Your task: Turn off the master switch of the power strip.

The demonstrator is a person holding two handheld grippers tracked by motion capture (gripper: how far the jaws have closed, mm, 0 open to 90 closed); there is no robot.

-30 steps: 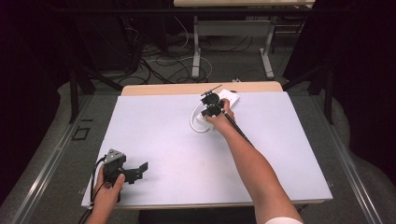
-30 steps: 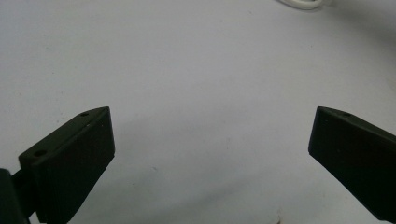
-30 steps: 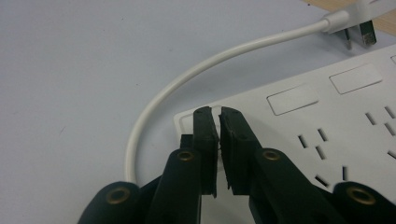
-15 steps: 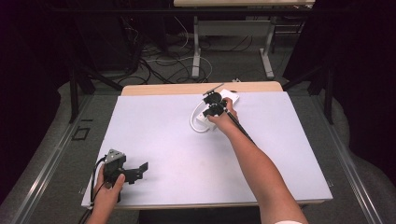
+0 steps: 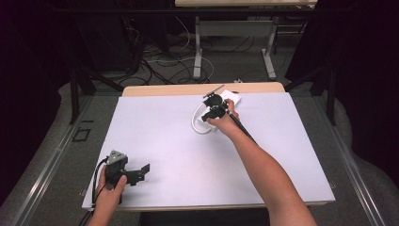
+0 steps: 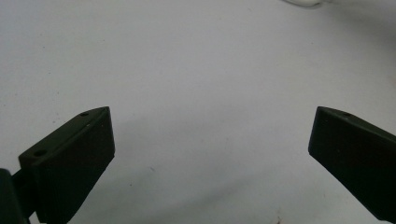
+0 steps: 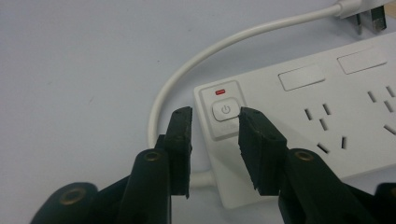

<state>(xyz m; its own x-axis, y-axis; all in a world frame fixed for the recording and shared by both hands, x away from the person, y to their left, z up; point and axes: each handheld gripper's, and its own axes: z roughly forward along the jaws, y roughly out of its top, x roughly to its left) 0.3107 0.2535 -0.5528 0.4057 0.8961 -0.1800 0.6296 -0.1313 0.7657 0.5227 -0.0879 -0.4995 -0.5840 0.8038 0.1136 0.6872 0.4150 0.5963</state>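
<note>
The right hand-held gripper (image 7: 212, 122), jaws a little apart and holding nothing, hangs over the button (image 7: 225, 111) on the power strip (image 7: 303, 121) at the table's (image 5: 160, 136) far side, so one jaw tip should press straight down.

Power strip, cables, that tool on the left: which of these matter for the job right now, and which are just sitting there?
In use:
- power strip
- its power button
- right gripper, jaws narrowly apart at the button

Idle:
- left gripper, open over bare table
- floor cables beyond the table
</note>
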